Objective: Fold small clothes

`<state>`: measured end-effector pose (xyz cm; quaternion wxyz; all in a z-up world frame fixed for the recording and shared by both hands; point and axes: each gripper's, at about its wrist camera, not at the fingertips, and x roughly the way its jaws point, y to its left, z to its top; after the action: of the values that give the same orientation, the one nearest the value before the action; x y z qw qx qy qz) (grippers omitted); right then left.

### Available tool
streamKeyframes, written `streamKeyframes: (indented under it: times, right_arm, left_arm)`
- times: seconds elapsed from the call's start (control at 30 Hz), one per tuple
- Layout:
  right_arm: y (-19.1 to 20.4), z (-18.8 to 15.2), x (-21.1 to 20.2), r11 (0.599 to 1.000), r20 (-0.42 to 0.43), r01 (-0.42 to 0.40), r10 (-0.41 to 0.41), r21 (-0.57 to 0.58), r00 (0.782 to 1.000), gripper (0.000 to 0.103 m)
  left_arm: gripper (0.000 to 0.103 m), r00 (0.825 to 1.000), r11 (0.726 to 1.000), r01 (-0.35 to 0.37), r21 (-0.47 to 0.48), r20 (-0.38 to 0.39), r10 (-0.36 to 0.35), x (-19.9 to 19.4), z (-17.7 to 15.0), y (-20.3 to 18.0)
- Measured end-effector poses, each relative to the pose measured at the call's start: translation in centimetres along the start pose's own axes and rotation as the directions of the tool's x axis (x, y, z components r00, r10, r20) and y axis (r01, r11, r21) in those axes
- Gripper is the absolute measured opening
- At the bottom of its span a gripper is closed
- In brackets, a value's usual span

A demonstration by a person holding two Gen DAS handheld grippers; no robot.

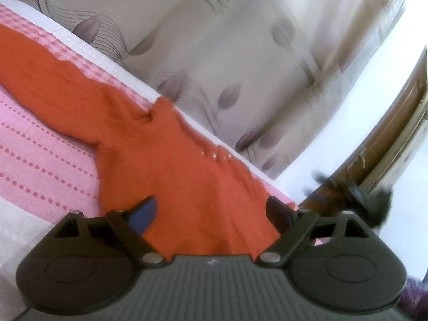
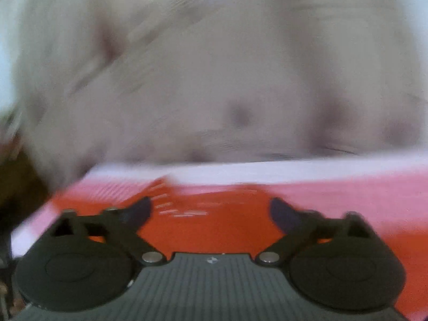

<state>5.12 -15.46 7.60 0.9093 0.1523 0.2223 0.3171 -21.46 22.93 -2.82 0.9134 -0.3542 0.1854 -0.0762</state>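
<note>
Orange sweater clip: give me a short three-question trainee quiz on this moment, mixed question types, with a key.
1. True or false: the left gripper is clamped on the orange sweater.
2. Multiple choice: the sweater lies on A) a bare wooden floor, B) a pink patterned bedspread, C) a metal rack.
3. Short answer: in the left wrist view, how does the one visible sleeve lie?

Key
1. False. Its jaws stand wide apart over the sweater, pinching nothing. The right gripper is also open, in a blurred view.
2. B.
3. Stretched out flat, away from the body toward the upper left, not folded in.
</note>
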Motion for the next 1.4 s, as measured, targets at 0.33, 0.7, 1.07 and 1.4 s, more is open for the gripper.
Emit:
streamKeyframes:
  times: [0.33,0.7,1.07,1.4]
  right_arm:
    - [-21.5,-1.2,-11.0,0.816,0.019,0.353,-0.406,0.458,0.914,0.098]
    - [-24.6,0.6,-6.9,0.832,0.025,0.301,-0.353,0.466,0.935,0.061]
    - [-24.6,0.8,-10.7,0.802,0.115,0.228,-0.344,0.552,0.932,0.011]
    - [-17.7,5.1,-11.1,0.844,0.167,0.185,-0.305,0.504,0.938,0.013]
  left_arm:
    - [0.089,0.998,0.999,-0.026,-0.026,0.048,0.027,-0.6,0.0,0.4]
    - [0.089,0.995,0.996,-0.083,-0.019,0.061,0.084,-0.7,0.1,0.3]
    - [0.089,0.994,0.996,-0.082,-0.024,0.067,0.084,-0.8,0.1,0.4]
    - [0.089,0.994,0.997,-0.075,-0.031,0.074,0.077,-0.9,0.1,0.5]
